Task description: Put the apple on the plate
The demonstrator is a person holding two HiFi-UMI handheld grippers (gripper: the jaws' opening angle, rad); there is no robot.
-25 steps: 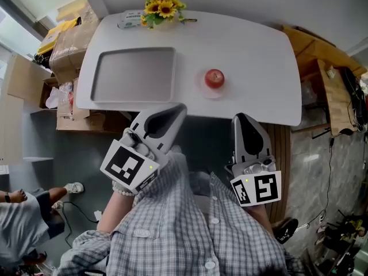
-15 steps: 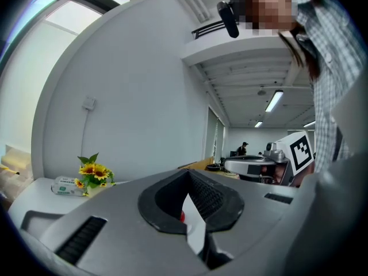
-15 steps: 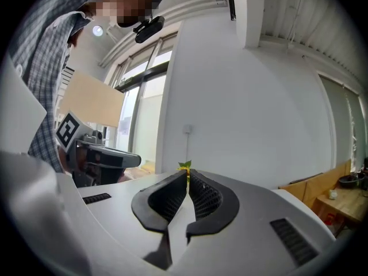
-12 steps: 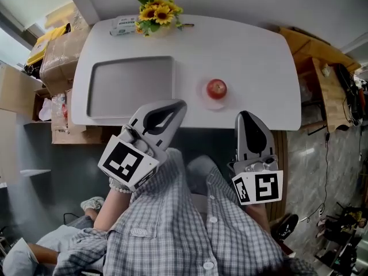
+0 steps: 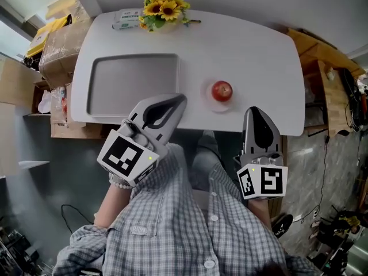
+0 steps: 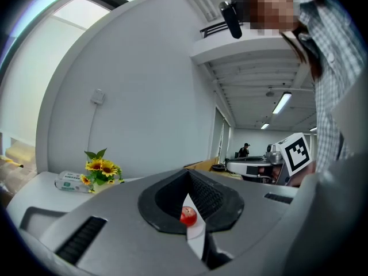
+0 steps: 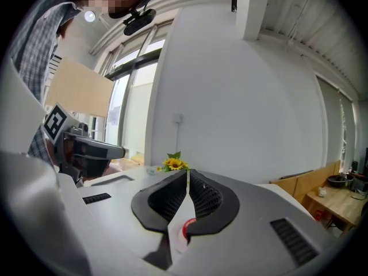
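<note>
The apple [image 5: 222, 90] sits on the small white plate [image 5: 211, 102], on the right half of the white table [image 5: 259, 50] and close to its near edge. It is round, with no long axis to speak of. It stands upright, and its stem hollow seems to face up, though that is too small to be sure of. The grey tray [image 5: 132, 85] lies to its left, apart from the plate. Sunflowers [image 5: 164, 7] and a small packet [image 5: 126, 19] stand at the far edge.

Both grippers are held off the table on its near side. The left gripper [image 5: 183, 98] points far and slightly right, its tip over the near table edge by the tray's near right corner. Its jaws are pressed together with nothing between them; in its own view the apple shows only through the slit behind the tips. The right gripper [image 5: 256, 109] points straight at the far side, its tip at the near table edge, to the right of the plate and nearer than it. Its jaws also meet at the tips and grip nothing.
</note>
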